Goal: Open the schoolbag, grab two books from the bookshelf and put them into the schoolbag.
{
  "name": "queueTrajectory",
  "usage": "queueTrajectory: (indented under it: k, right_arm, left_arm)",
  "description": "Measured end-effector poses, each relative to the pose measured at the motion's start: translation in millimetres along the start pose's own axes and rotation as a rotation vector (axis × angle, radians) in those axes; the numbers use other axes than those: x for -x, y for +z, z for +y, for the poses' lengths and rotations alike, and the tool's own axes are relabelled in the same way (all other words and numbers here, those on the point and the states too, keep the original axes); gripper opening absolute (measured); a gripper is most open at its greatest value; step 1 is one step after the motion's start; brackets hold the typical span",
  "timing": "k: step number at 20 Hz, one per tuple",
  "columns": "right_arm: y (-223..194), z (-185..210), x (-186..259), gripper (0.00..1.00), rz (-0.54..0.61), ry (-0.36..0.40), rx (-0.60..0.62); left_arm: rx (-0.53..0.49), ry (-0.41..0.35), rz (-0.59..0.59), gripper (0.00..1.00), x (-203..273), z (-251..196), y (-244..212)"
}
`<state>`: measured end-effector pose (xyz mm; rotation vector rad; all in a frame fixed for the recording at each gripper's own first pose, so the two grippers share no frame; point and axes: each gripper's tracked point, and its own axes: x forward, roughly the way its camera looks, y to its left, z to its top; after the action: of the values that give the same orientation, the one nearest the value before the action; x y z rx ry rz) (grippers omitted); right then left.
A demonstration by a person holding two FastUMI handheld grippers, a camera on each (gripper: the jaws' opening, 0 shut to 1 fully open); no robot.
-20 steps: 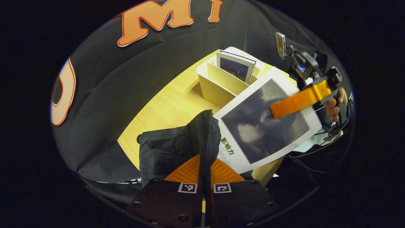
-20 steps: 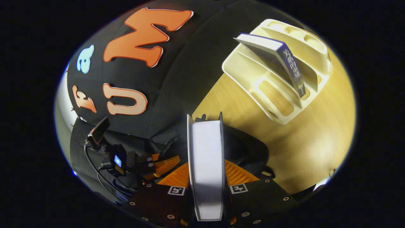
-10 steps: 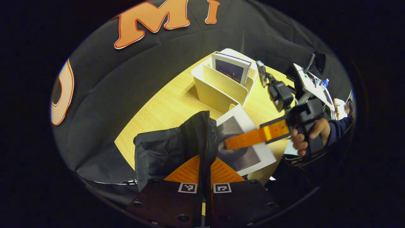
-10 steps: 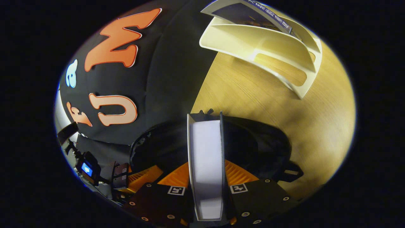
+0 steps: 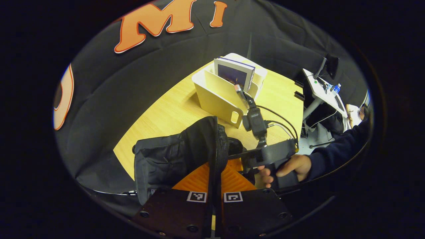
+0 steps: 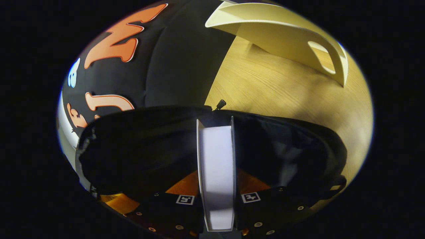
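Note:
The black schoolbag (image 5: pixel 169 154) lies on the wooden table (image 5: pixel 172 113). My left gripper (image 5: pixel 215 167) is shut on its zipper edge and holds that edge up. In the left gripper view the right gripper (image 5: pixel 262 155), held by a hand (image 5: pixel 292 166), reaches into the bag's opening from the right. My right gripper (image 6: pixel 215 176) is shut on a white book (image 6: pixel 216 159), which stands edge-on inside the schoolbag's dark mouth (image 6: pixel 132 146). The cream bookshelf (image 5: pixel 219 98) stands beyond with a dark-covered book (image 5: pixel 234 71) upright in it.
The bookshelf's handle end (image 6: pixel 298 43) sits above the bag in the right gripper view, with bare table (image 6: pixel 282 96) between them. A cable (image 5: pixel 280 121) trails from the right gripper. Past the table's right edge stands a desk (image 5: pixel 320 89) with gear.
The right gripper has carried the white book down and left into the schoolbag; its cover has dropped out of the left gripper view. The left gripper keeps hold of the zipper edge.

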<state>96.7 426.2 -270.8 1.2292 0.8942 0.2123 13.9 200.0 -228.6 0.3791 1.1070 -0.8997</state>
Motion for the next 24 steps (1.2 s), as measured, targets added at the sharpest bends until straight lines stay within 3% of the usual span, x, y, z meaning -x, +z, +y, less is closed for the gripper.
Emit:
queueTrajectory:
  k: [2, 3, 5, 6, 7, 8, 9, 10, 12, 14, 17, 24]
  right_arm:
    - [-1, 0, -11, 0.25, -0.008, -0.005, 0.0]
    - [-3, 0, -13, 0.37, -0.008, -0.013, 0.001]
    - [-2, -7, -16, 0.39, 0.001, -0.069, 0.024]
    - [-6, -16, -13, 0.22, 0.031, -0.128, 0.046]
    - [-12, -24, -13, 0.45, 0.055, -0.163, 0.075]
    - [-14, -33, -9, 0.46, 0.083, -0.208, 0.103]
    - [-18, -40, -7, 0.55, 0.117, -0.245, 0.132]
    - [-21, -43, -2, 0.85, 0.144, -0.272, 0.156]
    - [-27, -44, 14, 0.96, 0.188, -0.308, 0.216]
    - [-27, -49, 34, 0.97, 0.235, -0.355, 0.28]
    - [-17, -40, 70, 0.98, 0.259, -0.361, 0.332]
    - [75, -11, 172, 0.97, 0.181, -0.447, 0.495]
  left_arm:
    - [0.013, 0.003, -0.003, 0.05, -2, -1, 1]
    - [0.022, 0.005, -0.006, 0.05, -1, 0, 1]
    - [0.04, 0.002, -0.011, 0.05, -2, 5, 0]
    - [0.042, 0.005, -0.012, 0.05, -3, 7, 0]
    - [0.043, 0.006, -0.013, 0.05, -4, 10, 0]
    - [0.038, 0.013, -0.013, 0.05, -6, 11, 0]
    - [0.034, 0.015, -0.012, 0.05, -7, 12, -1]
    - [0.034, 0.015, -0.012, 0.05, -8, 12, 0]
    - [0.048, 0.01, -0.014, 0.05, -11, 12, 0]
    - [0.051, 0.012, -0.016, 0.05, -13, 11, 0]
    - [0.05, 0.02, -0.02, 0.05, -13, 12, -1]
    - [0.065, 0.028, -0.015, 0.05, -18, 11, -2]
